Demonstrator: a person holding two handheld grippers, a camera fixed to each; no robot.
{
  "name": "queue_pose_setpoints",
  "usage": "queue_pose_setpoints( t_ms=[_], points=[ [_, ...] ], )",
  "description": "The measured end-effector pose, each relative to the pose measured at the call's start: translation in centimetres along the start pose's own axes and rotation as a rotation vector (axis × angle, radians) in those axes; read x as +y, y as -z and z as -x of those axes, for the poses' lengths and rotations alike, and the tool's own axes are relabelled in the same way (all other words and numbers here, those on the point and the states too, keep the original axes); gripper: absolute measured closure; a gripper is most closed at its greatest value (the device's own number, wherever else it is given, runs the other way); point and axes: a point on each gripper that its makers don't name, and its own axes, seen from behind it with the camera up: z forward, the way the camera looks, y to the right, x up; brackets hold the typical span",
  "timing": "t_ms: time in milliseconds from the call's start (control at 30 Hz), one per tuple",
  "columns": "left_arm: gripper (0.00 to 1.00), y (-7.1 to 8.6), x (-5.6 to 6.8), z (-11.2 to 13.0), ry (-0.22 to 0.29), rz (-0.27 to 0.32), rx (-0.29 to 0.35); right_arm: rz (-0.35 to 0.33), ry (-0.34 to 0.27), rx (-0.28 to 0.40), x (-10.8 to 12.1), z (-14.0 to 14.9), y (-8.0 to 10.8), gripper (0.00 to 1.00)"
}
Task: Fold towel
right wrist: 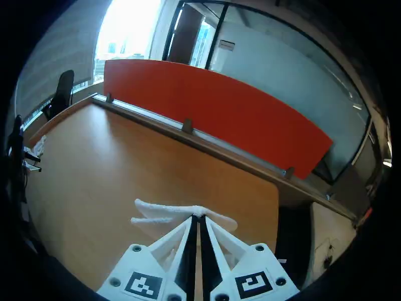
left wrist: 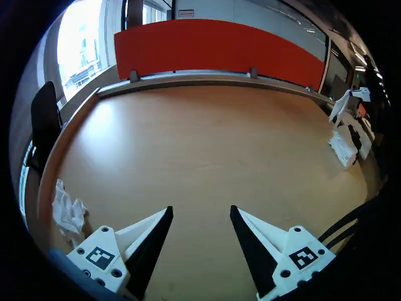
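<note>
My left gripper [left wrist: 200, 208] hangs open over the bare wooden table [left wrist: 210, 145], with nothing between its fingers. A crumpled white towel [left wrist: 67, 213] lies by the table's left edge, just beside the left finger. At the far right a stack of folded white towels [left wrist: 345, 146] sits on the table, and another white cloth [left wrist: 342, 103] hangs above it. In the right gripper view my right gripper [right wrist: 198, 218] is shut on a white towel [right wrist: 170, 210]. The towel's folds spread out to both sides of the fingertips, above the table [right wrist: 125, 165].
A red divider panel [left wrist: 215, 47] runs along the table's far edge and appears again [right wrist: 215, 110] in the right gripper view. A black chair [left wrist: 44, 120] stands off the left edge by the bright windows. A lower surface [right wrist: 331, 236] lies past the table's right end.
</note>
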Motion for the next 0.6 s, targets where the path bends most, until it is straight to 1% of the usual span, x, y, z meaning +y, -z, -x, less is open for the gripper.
queue_pose_setpoints(
  t_ms=[300, 467, 600],
  points=[
    [0.16, 0.0, 0.3, -0.3, -0.009, 0.004, 0.0, 0.016, -0.03, -0.014, 0.9, 1.9, 1.5, 0.96],
    [0.16, -0.1, 0.5, -0.3, -0.015, 0.008, -0.001, 0.033, -0.048, -0.035, 1.5, 3.9, 2.8, 0.96],
    [0.16, -0.1, 0.5, -0.4, -0.018, 0.008, 0.001, 0.044, -0.077, -0.053, 1.9, 5.8, 3.8, 0.96]
  ],
)
